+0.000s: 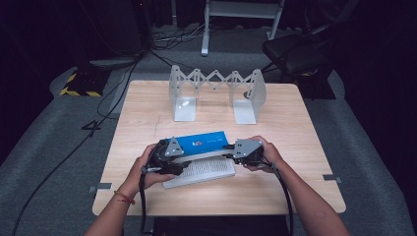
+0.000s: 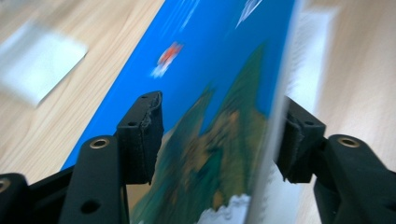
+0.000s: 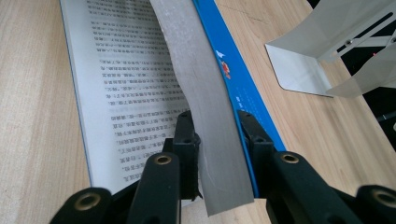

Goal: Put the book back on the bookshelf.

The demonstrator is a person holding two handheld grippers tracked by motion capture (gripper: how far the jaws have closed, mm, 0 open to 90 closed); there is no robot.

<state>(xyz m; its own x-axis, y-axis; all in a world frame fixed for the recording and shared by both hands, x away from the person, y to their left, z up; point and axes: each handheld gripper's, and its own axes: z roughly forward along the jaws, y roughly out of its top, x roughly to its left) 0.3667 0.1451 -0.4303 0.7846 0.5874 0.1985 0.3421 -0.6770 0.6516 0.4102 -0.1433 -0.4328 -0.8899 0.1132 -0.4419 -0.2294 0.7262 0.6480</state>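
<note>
A book with a blue cover [image 1: 204,141] lies open on the wooden table [image 1: 305,147], its printed page [image 1: 204,171] facing up toward the person. The cover half is lifted off that page. My left gripper [image 1: 183,157] is at the book's left end. In the left gripper view the blue cover [image 2: 205,70] runs between the jaws of the left gripper [image 2: 222,133], which stand wide and open around it. My right gripper [image 1: 230,149] is at the right end. My right gripper [image 3: 218,135] is shut on the raised block of pages [image 3: 205,93] and the blue cover [image 3: 233,79].
A white folding book rack [image 1: 215,93] with two upright end plates stands at the back of the table; one plate [image 3: 322,51] lies just beyond the book. A dark chair [image 1: 295,51] and cables are on the floor behind. Bare wood surrounds the book.
</note>
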